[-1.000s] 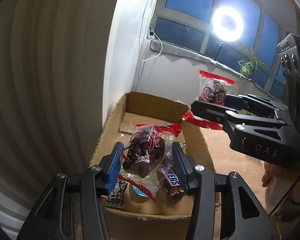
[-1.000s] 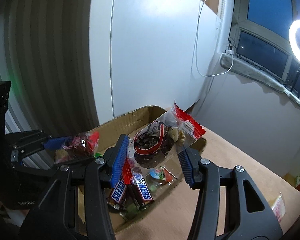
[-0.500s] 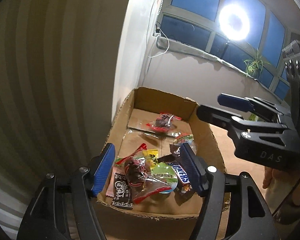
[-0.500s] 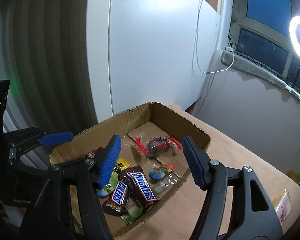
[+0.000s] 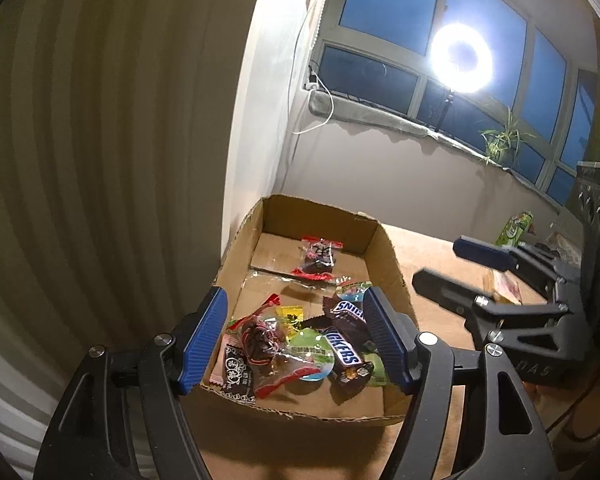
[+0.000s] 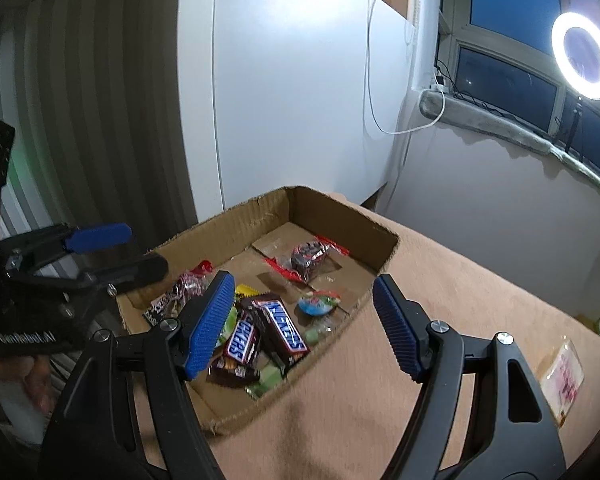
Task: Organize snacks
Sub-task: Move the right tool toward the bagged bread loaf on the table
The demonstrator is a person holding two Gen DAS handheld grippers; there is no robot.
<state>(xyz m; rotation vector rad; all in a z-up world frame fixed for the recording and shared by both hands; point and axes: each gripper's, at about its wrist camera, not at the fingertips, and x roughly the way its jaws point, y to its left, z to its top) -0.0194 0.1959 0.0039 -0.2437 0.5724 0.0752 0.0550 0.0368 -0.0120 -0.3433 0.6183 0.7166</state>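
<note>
Both grippers, left [image 5: 296,336] and right [image 6: 304,320], are opening empty; your clear red-edged snack packets [image 5: 318,258] now lie in the brown cardboard box [image 5: 388,256], lower centre.

Probably a home room: night windows [image 5: 384,12], ring light [image 5: 461,58], sill plant [image 5: 504,140], cloth-covered tabletop [image 6: 440,320].

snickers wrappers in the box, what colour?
Dark brown Snickers bars with blue lettering on white; clearest in the right wrist view.
</note>
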